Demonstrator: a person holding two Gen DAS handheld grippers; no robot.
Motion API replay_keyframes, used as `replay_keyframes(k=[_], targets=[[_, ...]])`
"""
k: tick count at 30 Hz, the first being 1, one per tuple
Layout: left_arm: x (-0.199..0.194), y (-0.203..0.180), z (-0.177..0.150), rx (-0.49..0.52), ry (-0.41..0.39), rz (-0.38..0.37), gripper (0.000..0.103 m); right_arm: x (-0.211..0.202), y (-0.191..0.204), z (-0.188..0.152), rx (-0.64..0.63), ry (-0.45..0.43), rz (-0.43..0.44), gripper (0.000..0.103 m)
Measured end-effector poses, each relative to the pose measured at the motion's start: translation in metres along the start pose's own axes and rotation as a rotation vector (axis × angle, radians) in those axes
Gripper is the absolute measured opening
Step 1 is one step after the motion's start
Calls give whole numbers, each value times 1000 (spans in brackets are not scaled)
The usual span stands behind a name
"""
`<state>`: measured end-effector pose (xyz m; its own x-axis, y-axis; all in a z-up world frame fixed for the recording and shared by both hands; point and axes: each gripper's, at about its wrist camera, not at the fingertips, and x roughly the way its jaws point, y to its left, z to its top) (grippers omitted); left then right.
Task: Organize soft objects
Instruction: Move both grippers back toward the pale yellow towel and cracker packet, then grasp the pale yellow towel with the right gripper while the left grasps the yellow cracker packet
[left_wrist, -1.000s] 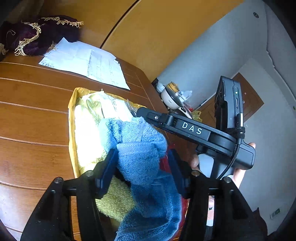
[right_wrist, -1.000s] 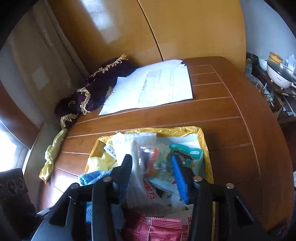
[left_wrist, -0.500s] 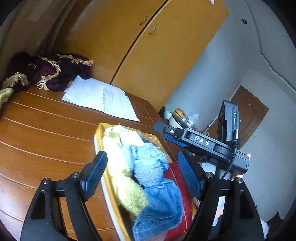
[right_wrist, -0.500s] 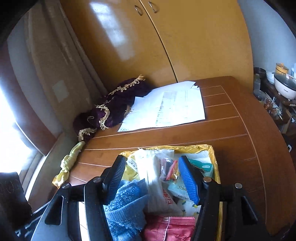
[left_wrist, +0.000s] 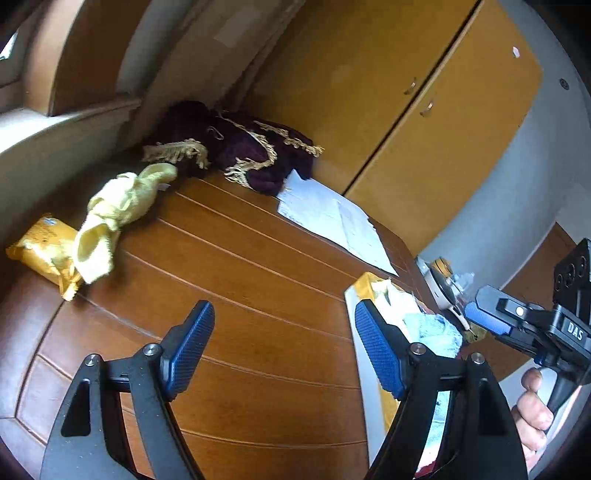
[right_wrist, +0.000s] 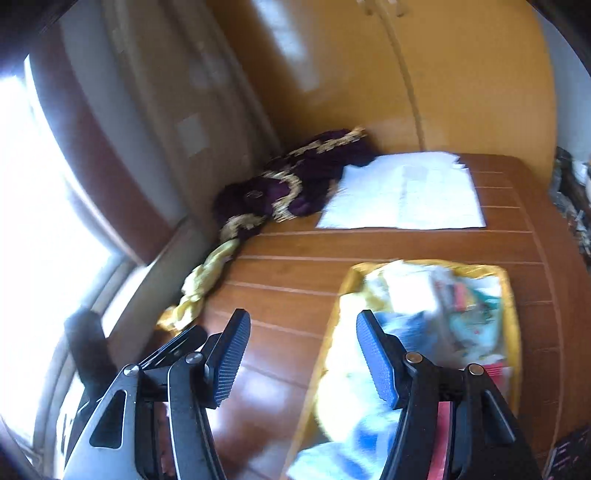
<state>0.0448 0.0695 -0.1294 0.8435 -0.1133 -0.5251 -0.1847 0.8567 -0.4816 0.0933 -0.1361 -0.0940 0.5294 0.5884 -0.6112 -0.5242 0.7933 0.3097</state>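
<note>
Two fisheye views look forward along a pair of black hand-held grippers with blue ribbed pads, both above a brown wooden worktop (left_wrist: 258, 266).

Left hand-held gripper (left_wrist: 284, 349): jaws spread wide, nothing between them, only bare wood beneath. Just to its right, partly behind its right finger, sits a yellow-rimmed tray (left_wrist: 364, 284) heaped with soft things, among them a light blue towel (left_wrist: 436, 332). Ahead and far to its left lies a crumpled pale yellow cloth (left_wrist: 118, 210), draped partly over a yellow packet (left_wrist: 40, 243) near the worktop's edge. Straight ahead at the far side is a dark purple cloth with gold fringe (left_wrist: 236, 151), and to the right of it white paper sheets (left_wrist: 332, 218). At the far right of this view appears the right hand-held gripper (left_wrist: 487, 321), gripped by a hand (left_wrist: 533, 410).

Right hand-held gripper (right_wrist: 303, 350): jaws also wide apart and empty. This view is blurred. The tray (right_wrist: 509, 295) lies ahead and to its right, partly behind its right finger; in it are the blue towel (right_wrist: 406, 328), something yellow, and small packets whose details cannot be made out. The pale yellow cloth (right_wrist: 207, 284) lies ahead to the left, the purple fringed cloth (right_wrist: 295, 184) beyond it, and the paper sheets (right_wrist: 406, 192) farther ahead on the right. Wooden cupboard doors (right_wrist: 443, 74) stand behind the worktop.
</note>
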Motion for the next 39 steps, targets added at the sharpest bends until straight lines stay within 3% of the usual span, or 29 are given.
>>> replay_keyframes(k=[5,9,13,15,18,21,23,25,29,32,35,39], targets=[[-23,29,7,8,-72,144,78,42,43,-7,2,88,82,62],[-22,53,20,-1,-62,252,78,82,69,-13,21,167,125,61],[-4,61,39,131,-57,362,78,122,81,-18,33,185,100,60],[9,67,49,179,-47,428,78,137,78,-23,51,213,85,56],[31,81,67,160,3,437,78,145,70,-29,78,233,81,56],[52,88,82,163,67,482,66,144,66,-30,80,212,67,56],[48,92,87,137,96,465,62,144,64,-30,89,204,76,56],[30,95,83,115,75,442,63,144,64,-30,87,204,94,56],[-3,105,57,45,62,419,64,143,69,-27,80,190,109,56],[-15,114,37,41,62,410,65,141,78,-26,95,213,111,58],[-21,120,30,19,14,411,65,148,94,-18,142,259,156,58],[-29,131,31,-56,-15,304,67,170,119,2,167,269,143,58]])
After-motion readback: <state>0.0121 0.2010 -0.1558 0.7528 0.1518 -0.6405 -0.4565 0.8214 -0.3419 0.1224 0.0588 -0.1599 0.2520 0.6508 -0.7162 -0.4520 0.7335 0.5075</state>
